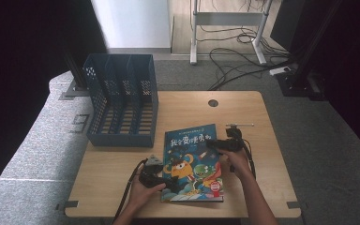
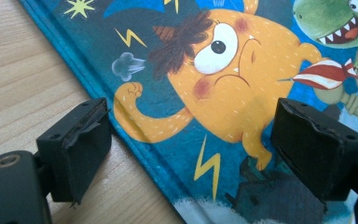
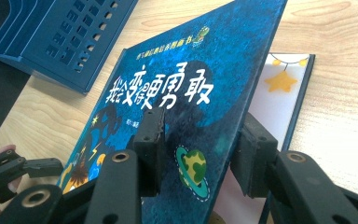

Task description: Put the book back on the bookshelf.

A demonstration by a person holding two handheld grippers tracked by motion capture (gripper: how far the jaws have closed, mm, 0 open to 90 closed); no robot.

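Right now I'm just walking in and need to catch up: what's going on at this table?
A person works a blue-covered picture book on the wooden table. The right gripper has its jaws either side of the lifted front cover. The left gripper hangs open over the book's lower left edge. A blue plastic file rack lies behind.

The high view looks forward and down from above, taking in the whole desk [image 1: 267, 140] at mid-frame. The left gripper view sits very close over the book [image 2: 205, 93], facing its lower cover. The right gripper view looks low along the book [image 3: 200, 84] toward the blue file rack [image 3: 60, 37], upper left. All three share the book [image 1: 192, 161].
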